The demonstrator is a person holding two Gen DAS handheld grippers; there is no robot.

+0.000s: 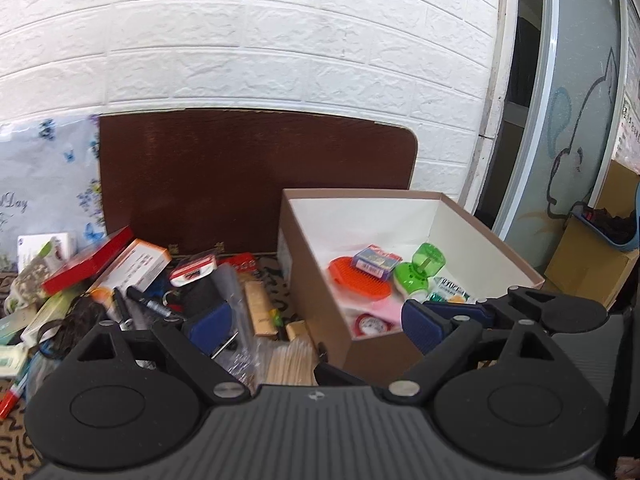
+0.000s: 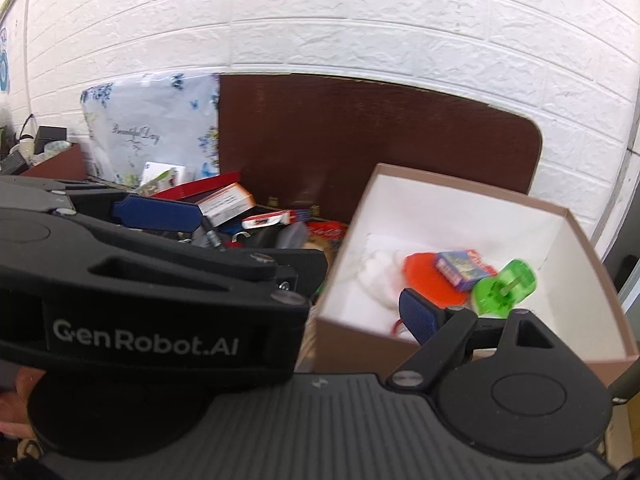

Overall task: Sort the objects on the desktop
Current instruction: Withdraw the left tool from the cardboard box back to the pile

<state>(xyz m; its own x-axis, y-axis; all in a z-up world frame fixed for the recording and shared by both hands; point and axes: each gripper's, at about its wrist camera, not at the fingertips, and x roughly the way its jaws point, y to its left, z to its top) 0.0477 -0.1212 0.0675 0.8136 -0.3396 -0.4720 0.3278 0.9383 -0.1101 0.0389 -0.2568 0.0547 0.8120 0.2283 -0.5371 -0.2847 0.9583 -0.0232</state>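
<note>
A brown cardboard box (image 1: 316,276) with a white inside holds an orange brush (image 1: 360,280), a blue card pack (image 1: 376,261), a green plastic toy (image 1: 420,270) and more. It also shows in the right wrist view (image 2: 576,240). A heap of loose items lies left of it: a red box (image 1: 86,260), an orange-white carton (image 1: 136,266), a black marker (image 1: 150,302). My left gripper (image 1: 316,322) is open and empty, straddling the box's near left wall. My right gripper (image 2: 288,264) is open and empty; only its right fingertip (image 2: 416,314) shows, over the box's front edge. The left gripper's body (image 2: 160,280) hides the other.
A dark brown board (image 1: 256,176) leans on the white brick wall behind the heap. A floral bag (image 1: 44,176) stands at the left. Wooden sticks (image 1: 290,364) lie in front of the box. A cardboard carton with a blue bin (image 1: 600,248) stands at the right.
</note>
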